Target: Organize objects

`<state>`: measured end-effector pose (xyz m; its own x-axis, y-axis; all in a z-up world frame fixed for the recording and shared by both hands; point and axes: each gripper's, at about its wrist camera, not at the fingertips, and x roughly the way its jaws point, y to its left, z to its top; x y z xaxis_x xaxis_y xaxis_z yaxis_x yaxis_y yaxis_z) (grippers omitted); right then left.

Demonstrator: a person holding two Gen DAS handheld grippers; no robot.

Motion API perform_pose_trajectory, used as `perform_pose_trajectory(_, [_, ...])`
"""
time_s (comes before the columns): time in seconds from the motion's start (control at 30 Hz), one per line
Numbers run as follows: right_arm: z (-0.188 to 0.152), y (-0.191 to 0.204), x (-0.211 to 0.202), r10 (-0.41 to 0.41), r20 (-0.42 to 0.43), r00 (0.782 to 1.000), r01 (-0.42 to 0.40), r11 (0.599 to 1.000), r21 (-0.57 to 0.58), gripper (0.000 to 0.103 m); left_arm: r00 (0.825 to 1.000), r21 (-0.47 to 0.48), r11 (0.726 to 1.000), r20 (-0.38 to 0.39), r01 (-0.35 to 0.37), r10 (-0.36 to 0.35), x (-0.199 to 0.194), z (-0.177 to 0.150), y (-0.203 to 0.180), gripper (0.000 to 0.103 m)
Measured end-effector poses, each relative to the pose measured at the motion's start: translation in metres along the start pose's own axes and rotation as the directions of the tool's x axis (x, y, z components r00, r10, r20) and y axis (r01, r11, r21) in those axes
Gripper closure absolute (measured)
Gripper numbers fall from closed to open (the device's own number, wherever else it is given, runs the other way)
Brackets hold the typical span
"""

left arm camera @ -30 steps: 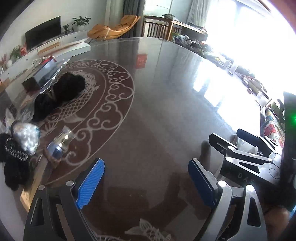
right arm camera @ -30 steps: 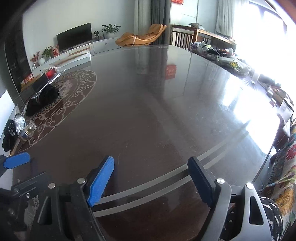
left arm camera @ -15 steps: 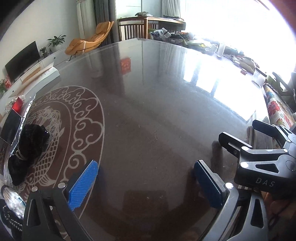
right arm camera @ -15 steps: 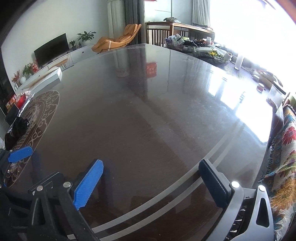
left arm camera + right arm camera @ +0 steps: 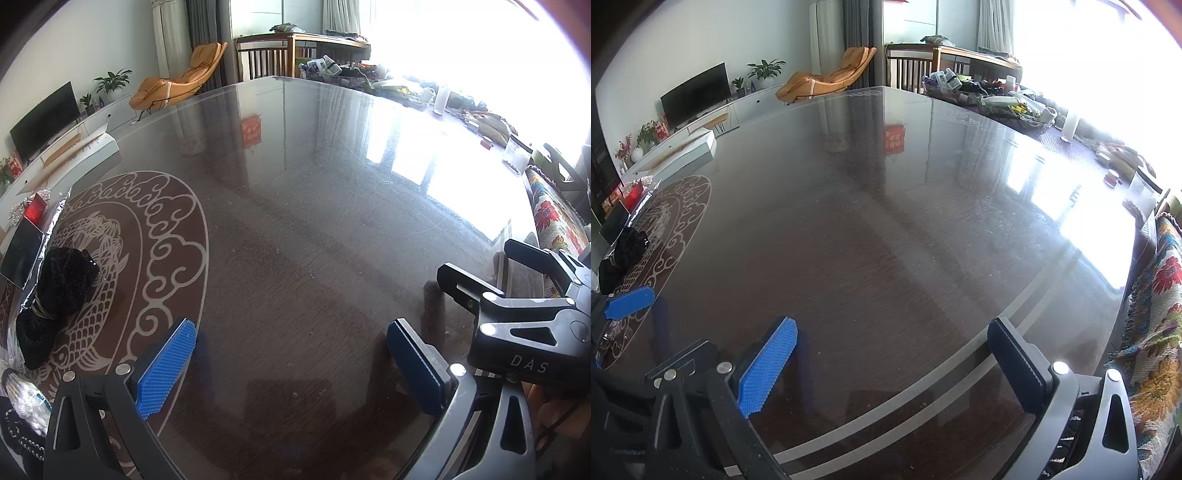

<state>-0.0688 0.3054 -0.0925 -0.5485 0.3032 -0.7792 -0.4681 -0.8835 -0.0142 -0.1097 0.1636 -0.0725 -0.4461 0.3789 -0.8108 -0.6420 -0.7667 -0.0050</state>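
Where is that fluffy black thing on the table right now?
The fluffy black thing lies at the far left of the table, on the dragon pattern, beside a foil-edged tray. No tool touches it.

Bundle (image 5: 62, 291) on table (image 5: 314, 221), left

The right tongs (image 5: 892, 363) stand wide apart over the glossy dark tabletop (image 5: 886, 240) with nothing between their blue pads (image 5: 766, 369), and pale inlay stripes (image 5: 886, 406) cross the surface just beyond them. At the far left edge a blue pad of the left tongs (image 5: 628, 302) pokes into view, near a black fuzzy bundle (image 5: 622, 254) lying on a white scroll-patterned oval (image 5: 676, 221). Clutter (image 5: 997, 98) lines the tabletop's far right side by a bright window, while a television (image 5: 694, 94) and an orange lounge chair (image 5: 827, 75) stand beyond.
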Motion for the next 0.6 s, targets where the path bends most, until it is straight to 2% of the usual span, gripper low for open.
perform_pose_trajectory(0.6, [-0.0014,0.0001,0.0005,0.000,0.002,1.000,0.000,1.000,0.002,0.000,1.000,0.000,1.000,0.000,0.000,0.000,-0.0006,-0.0004,-0.0003,0.000])
